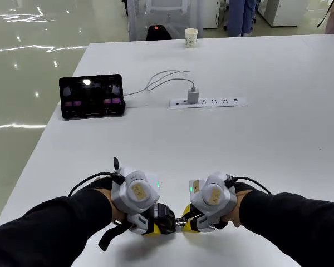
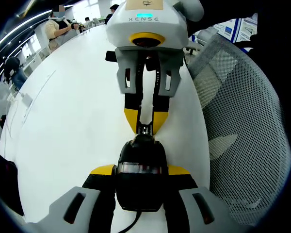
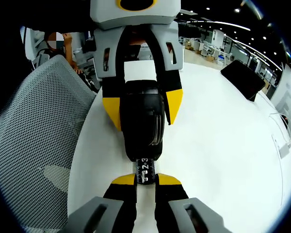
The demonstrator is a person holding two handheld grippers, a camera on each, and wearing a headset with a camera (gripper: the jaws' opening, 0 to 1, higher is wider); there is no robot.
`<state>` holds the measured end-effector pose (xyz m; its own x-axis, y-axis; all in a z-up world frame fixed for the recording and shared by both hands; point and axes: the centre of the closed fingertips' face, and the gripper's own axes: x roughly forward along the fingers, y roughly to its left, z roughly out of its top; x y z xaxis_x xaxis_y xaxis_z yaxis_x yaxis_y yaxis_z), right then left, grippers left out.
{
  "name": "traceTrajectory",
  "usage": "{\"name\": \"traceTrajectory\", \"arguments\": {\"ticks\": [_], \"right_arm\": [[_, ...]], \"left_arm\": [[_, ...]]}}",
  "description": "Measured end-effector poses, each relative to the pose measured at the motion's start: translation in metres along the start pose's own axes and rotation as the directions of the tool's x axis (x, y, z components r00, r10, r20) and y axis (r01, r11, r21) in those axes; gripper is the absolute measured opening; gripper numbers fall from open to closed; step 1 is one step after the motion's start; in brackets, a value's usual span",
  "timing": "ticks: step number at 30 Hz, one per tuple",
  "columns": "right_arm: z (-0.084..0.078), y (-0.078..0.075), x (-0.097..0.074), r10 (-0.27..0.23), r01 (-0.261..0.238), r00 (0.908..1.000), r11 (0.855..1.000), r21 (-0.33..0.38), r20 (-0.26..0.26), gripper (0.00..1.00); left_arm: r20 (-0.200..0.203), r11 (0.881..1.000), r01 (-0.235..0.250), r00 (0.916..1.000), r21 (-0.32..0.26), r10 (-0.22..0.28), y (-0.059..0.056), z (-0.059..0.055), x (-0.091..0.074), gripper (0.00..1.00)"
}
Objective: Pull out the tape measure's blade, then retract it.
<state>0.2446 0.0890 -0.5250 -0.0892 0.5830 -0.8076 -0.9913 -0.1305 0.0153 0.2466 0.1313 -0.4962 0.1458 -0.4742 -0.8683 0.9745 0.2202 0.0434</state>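
Black and squat, the tape measure point(image 2: 141, 179) is near the front edge of the white worktop point(image 1: 239, 144). Its case is clamped between the yellow-tipped jaws of the left hand-held gripper point(image 2: 140, 170). The right hand-held gripper point(image 3: 145, 178) faces it nose to nose, its jaws pressed together on the tip of the blade point(image 3: 144, 169). Just the first few numerals show outside the case, so the pull looks barely begun.

To do it well, the right side should draw straight away along the blade's own line, level with the mouth of the case, while the left holds the case steady. A sideways drift would likely kink the blade or slip the pinch.

There is plenty of room to the right across the bare worktop. The tablet point(image 1: 92, 95), power strip point(image 1: 209, 102) and paper cup point(image 1: 191, 37) lie well apart toward the far side, and a mesh chair point(image 2: 242, 121) stands just behind the near edge.
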Motion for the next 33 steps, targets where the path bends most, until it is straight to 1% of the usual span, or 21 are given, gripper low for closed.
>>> {"name": "traceTrajectory", "arguments": {"ticks": [4,13,19,22,28,30,33], "right_arm": [[-0.002,0.0,-0.001,0.001,-0.001,1.0,1.0,0.007,0.0,0.1],[-0.008,0.0,-0.006,0.003,-0.003,0.9999,1.0,0.002,-0.017,0.1],[-0.013,0.0,-0.01,0.009,-0.009,0.9998,1.0,0.016,-0.017,0.1],[-0.014,0.0,-0.011,0.012,-0.012,0.9996,1.0,-0.002,-0.025,0.1],[-0.016,0.0,-0.013,0.016,-0.016,0.9995,1.0,0.008,-0.029,0.1],[-0.017,0.0,-0.014,0.016,-0.016,0.9994,1.0,-0.003,-0.032,0.1],[-0.019,0.0,-0.015,0.014,-0.014,0.9993,1.0,0.0,-0.034,0.1]], "left_arm": [[-0.011,1.0,0.002,0.9999,0.009,-0.002,0.0,-0.001,0.0,0.32],[-0.007,1.0,0.003,1.0,0.0,-0.003,0.0,-0.001,0.0,0.32],[-0.01,1.0,-0.001,0.9999,0.004,0.001,0.0,-0.001,-0.001,0.32],[-0.009,1.0,0.001,1.0,0.003,-0.001,0.0,-0.001,-0.001,0.32],[-0.006,1.0,-0.001,1.0,0.002,0.001,0.001,-0.001,-0.001,0.32],[-0.005,1.0,-0.001,1.0,0.003,0.001,0.001,0.0,-0.001,0.32],[-0.007,1.0,-0.004,1.0,0.002,0.004,0.001,-0.001,-0.001,0.32]]}}
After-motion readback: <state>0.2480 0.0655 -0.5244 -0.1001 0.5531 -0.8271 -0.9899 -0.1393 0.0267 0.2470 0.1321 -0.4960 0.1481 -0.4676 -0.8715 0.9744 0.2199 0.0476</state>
